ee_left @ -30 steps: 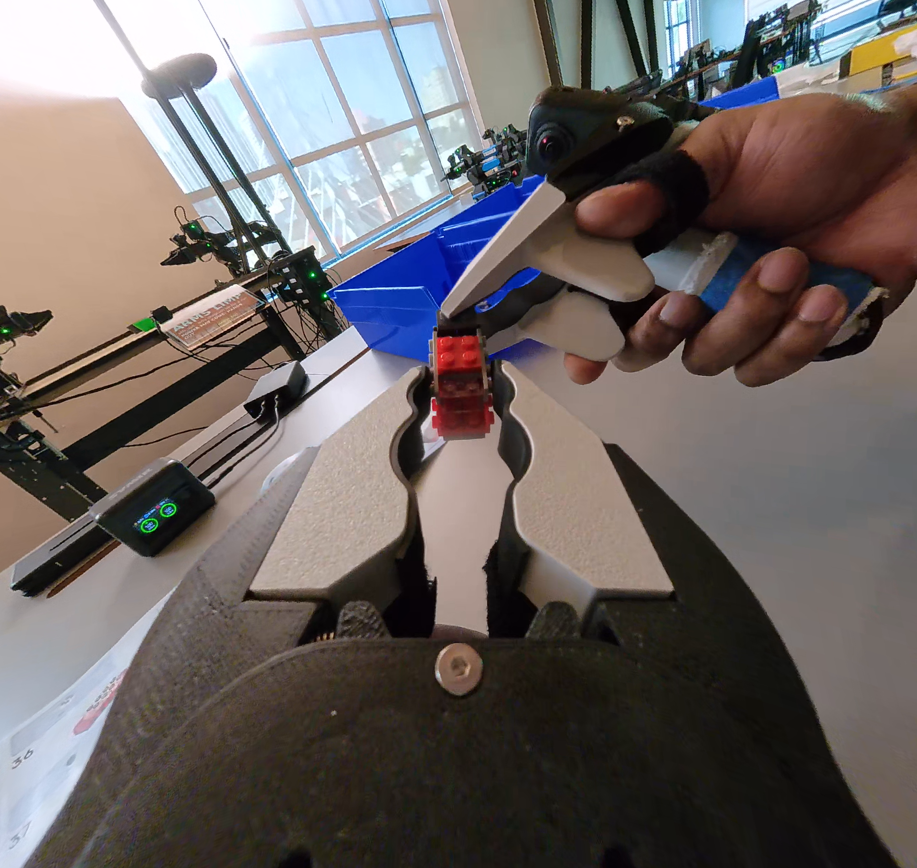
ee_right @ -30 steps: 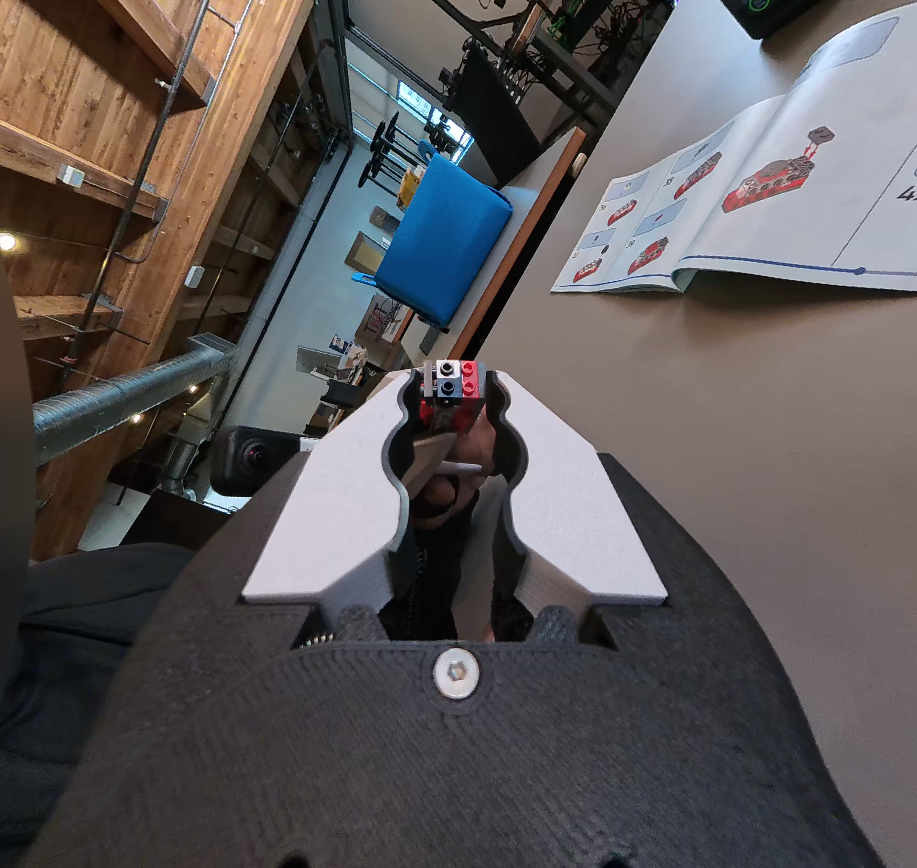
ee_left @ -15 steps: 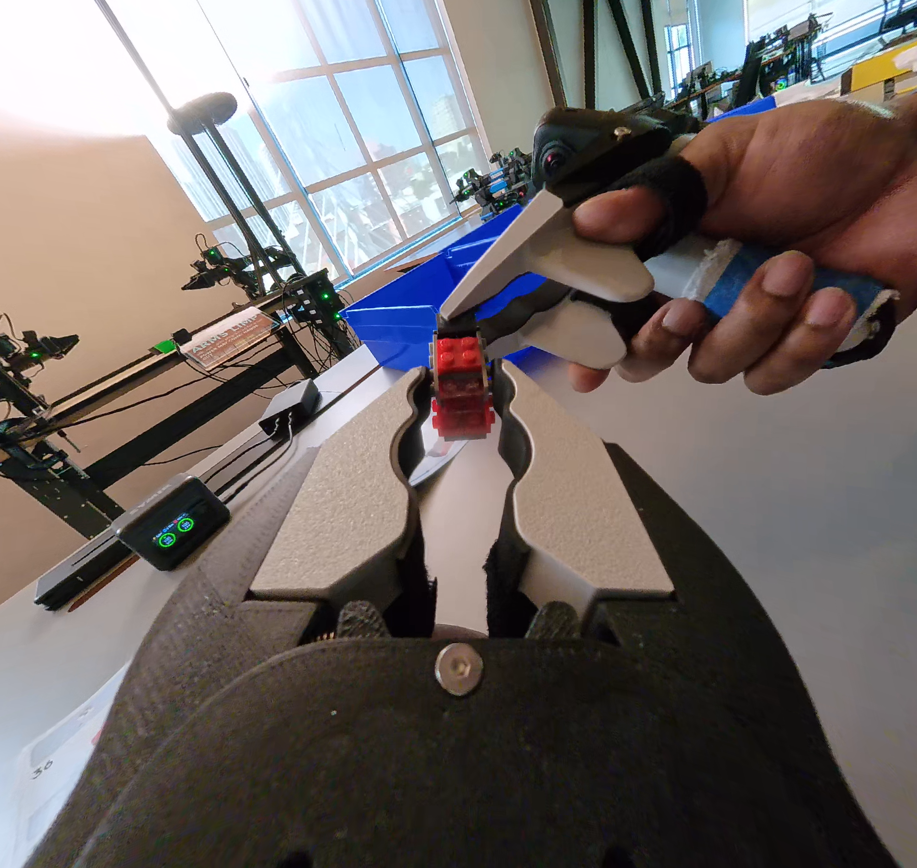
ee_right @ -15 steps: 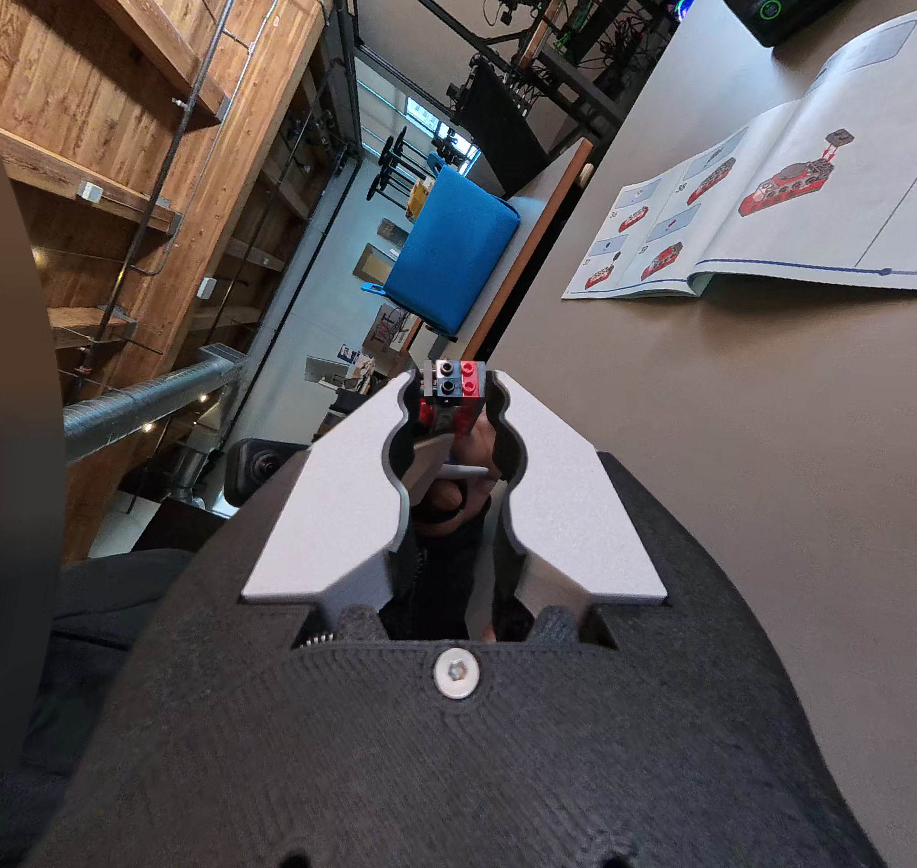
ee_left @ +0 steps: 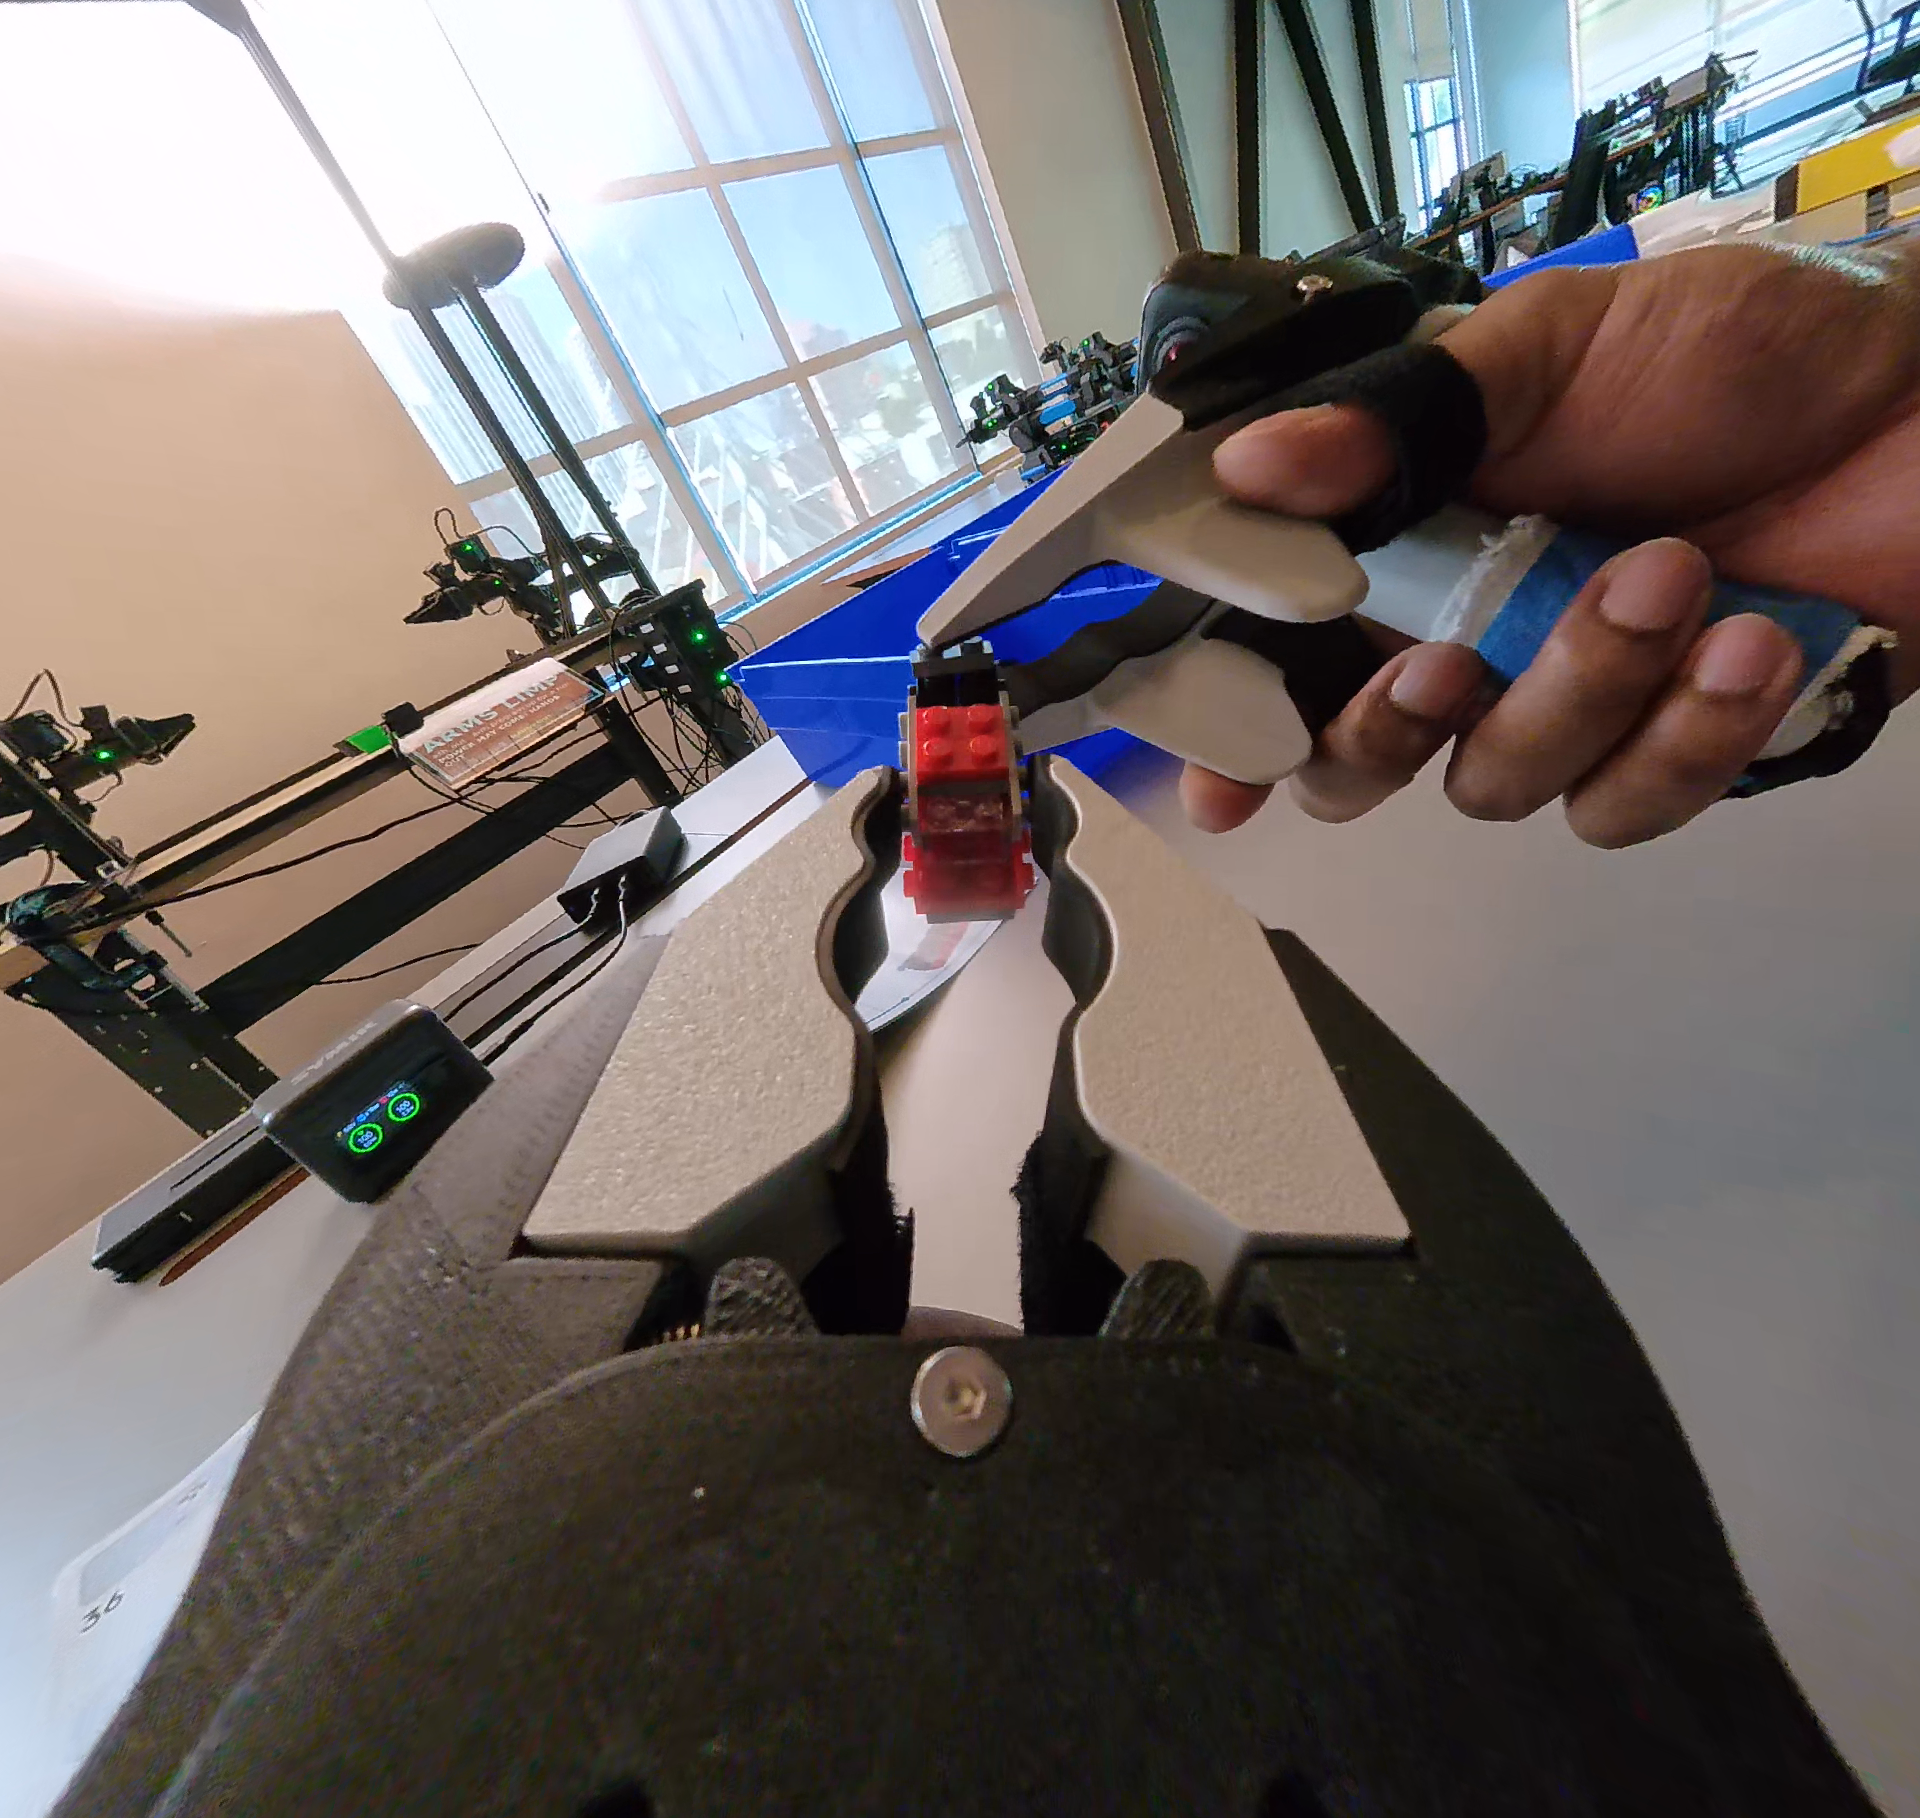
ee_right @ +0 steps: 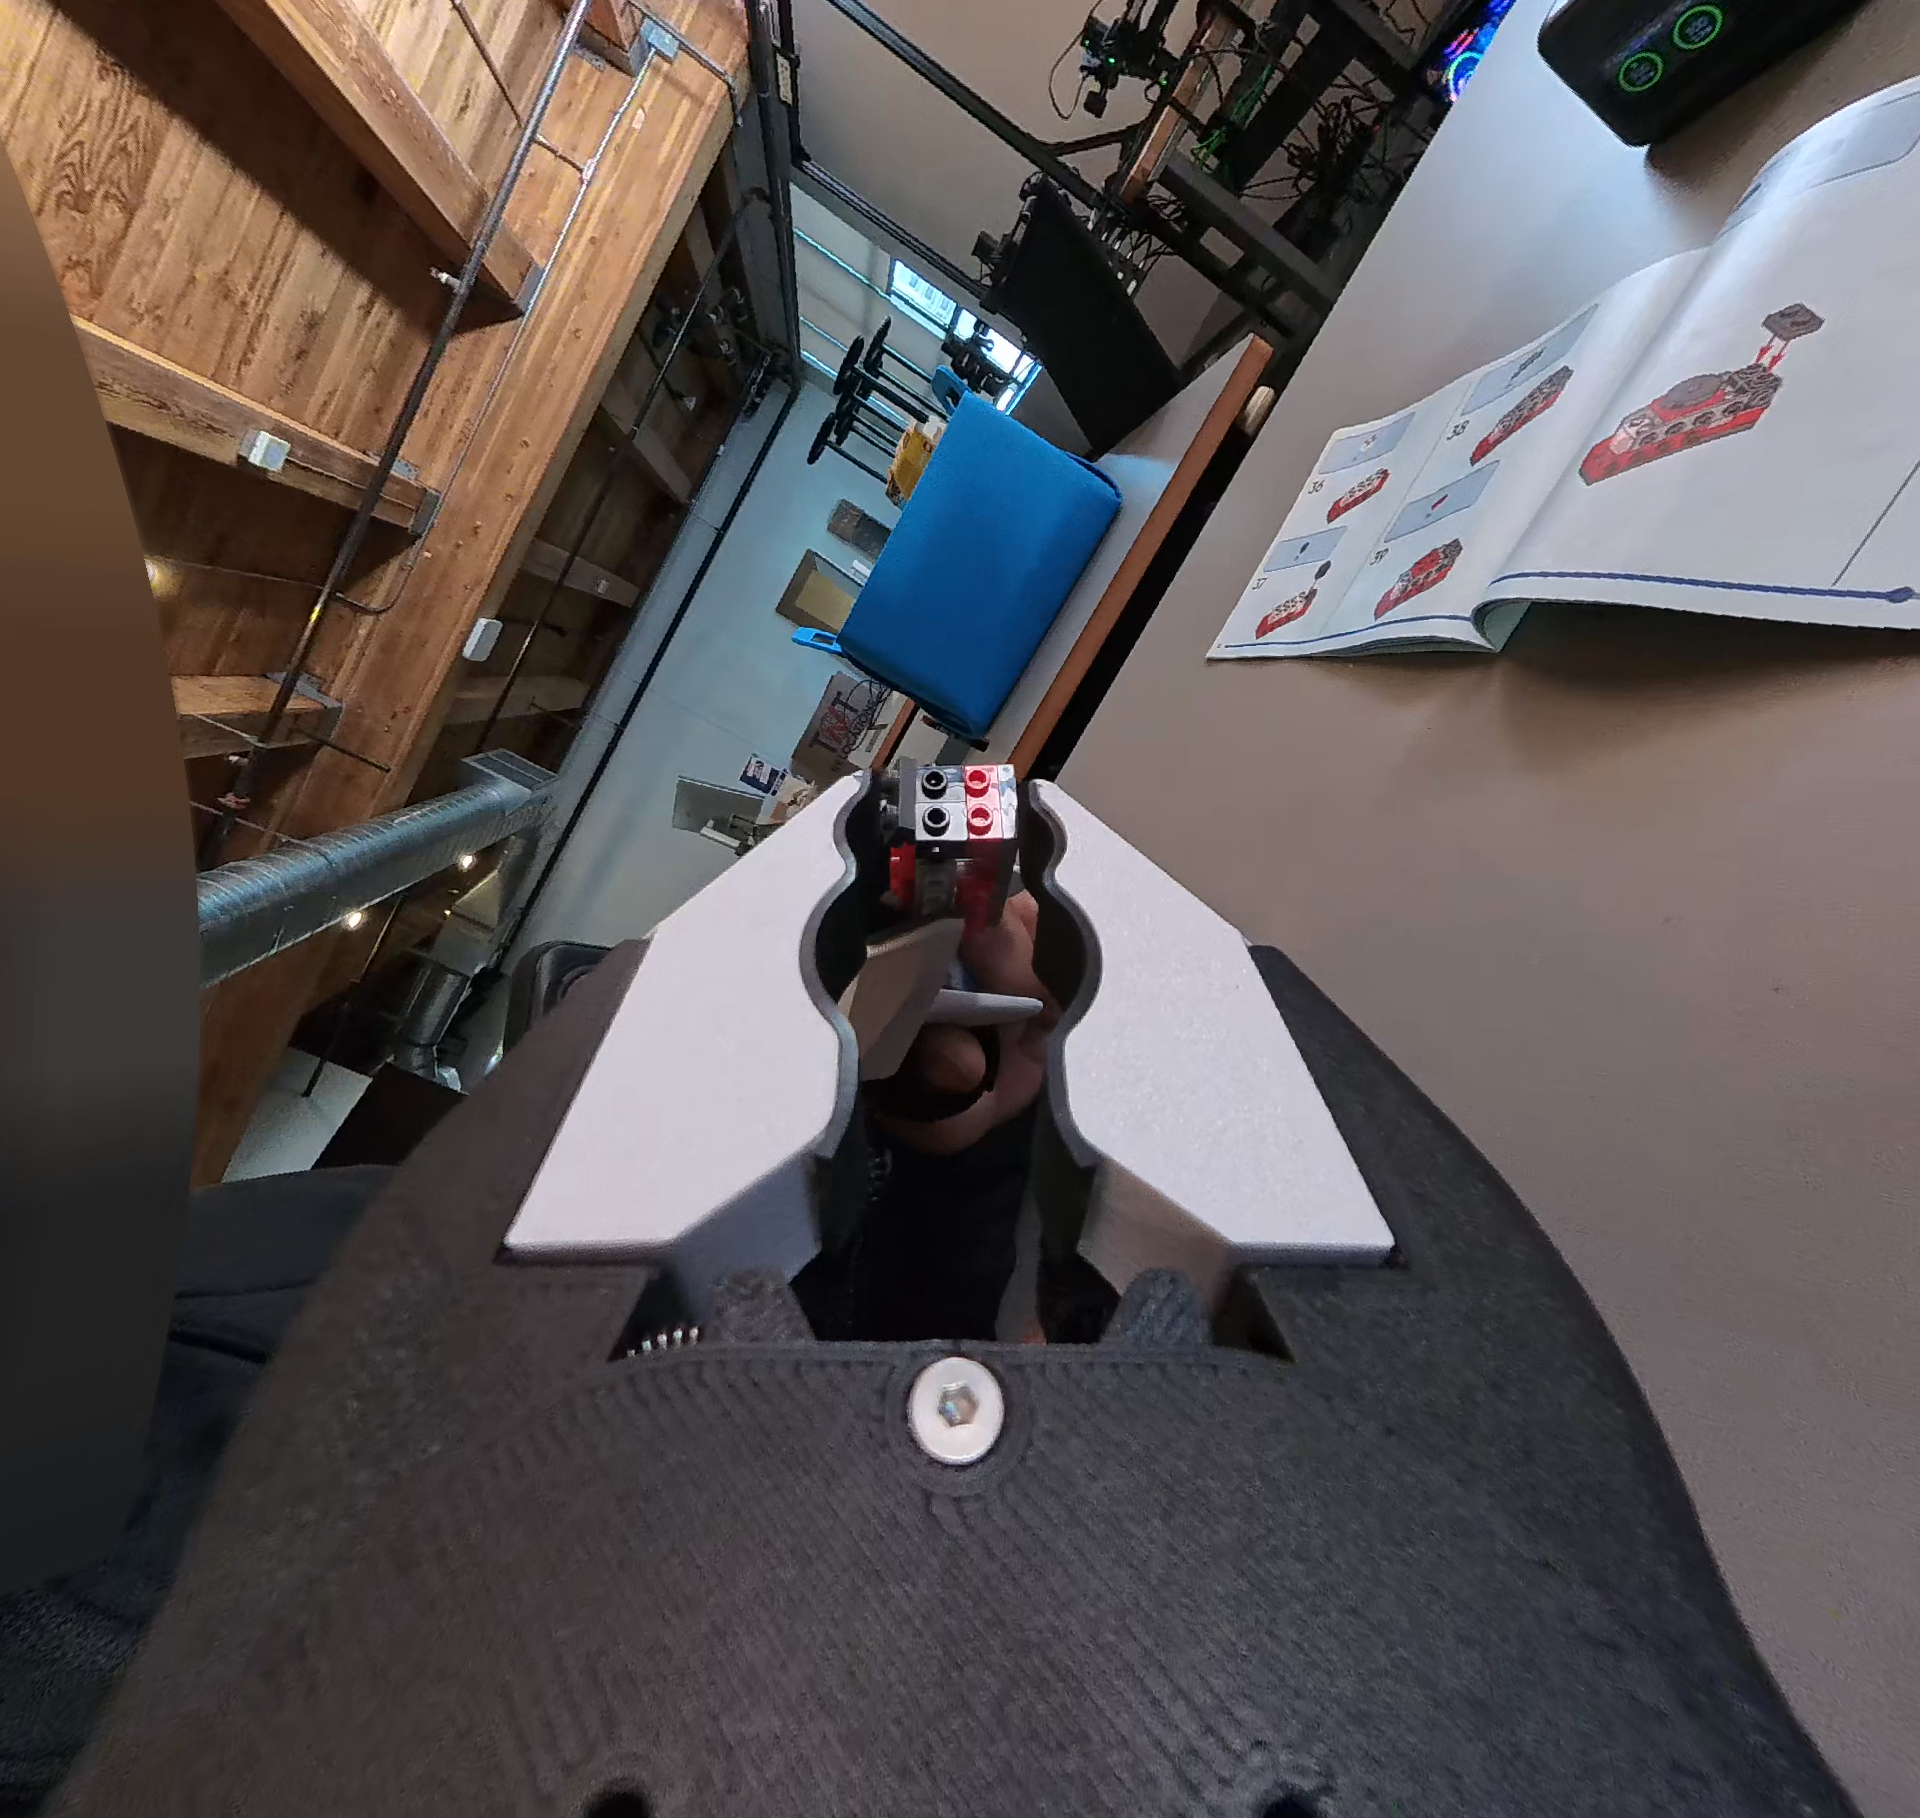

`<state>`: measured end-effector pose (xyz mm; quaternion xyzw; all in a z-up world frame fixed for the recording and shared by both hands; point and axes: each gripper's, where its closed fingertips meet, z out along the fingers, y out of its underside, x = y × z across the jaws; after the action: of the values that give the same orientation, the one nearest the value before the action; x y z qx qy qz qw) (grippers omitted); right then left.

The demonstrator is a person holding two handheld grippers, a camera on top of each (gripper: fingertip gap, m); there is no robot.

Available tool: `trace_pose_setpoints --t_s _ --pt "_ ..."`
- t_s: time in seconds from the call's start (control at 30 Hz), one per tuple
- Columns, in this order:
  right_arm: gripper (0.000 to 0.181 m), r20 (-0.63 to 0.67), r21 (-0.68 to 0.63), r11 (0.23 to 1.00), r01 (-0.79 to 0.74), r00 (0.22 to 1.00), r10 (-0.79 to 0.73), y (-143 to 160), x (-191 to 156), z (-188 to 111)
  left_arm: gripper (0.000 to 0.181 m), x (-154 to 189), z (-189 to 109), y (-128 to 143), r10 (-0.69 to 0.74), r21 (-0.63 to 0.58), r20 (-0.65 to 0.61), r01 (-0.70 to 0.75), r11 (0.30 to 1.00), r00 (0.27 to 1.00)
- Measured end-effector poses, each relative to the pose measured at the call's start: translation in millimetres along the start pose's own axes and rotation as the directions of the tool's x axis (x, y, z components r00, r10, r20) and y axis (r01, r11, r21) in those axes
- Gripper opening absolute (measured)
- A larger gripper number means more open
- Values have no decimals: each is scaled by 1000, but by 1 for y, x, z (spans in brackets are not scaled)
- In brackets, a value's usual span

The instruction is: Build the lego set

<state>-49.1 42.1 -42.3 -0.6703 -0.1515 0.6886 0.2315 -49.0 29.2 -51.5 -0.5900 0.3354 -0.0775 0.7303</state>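
A small red lego model (ee_left: 961,745) is held in the air between both grippers. My left gripper (ee_left: 966,792) is shut on its red body from both sides. My right gripper (ee_left: 971,677), held by a hand, comes in from the upper right and is shut on the black part on top of the model. In the right wrist view the right gripper (ee_right: 948,786) clamps the model's grey and red studded end (ee_right: 982,802). A left gripper finger (ee_right: 904,979) shows behind it, through the gap.
The open instruction booklet (ee_right: 1662,480) lies on the grey table (ee_left: 1558,1041). A black device with green rings (ee_left: 364,1124) stands at the table's edge. A blue bin (ee_left: 852,677) sits behind the model. Stands with cameras are beyond the table. Left and right tips are no more than a few centimetres apart.
Both grippers stay shut on the model. The joined pair has shifted a little, and the black part on top of the model now shows under the right gripper's tips.
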Motion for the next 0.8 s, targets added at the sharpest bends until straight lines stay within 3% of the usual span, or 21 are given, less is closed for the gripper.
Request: trace_pose_setpoints --t_s 0.8 --pt "25 5 14 999 -45 999 45 7 3 3 25 -1 0 2 4 -15 14 -4 1000 1000"
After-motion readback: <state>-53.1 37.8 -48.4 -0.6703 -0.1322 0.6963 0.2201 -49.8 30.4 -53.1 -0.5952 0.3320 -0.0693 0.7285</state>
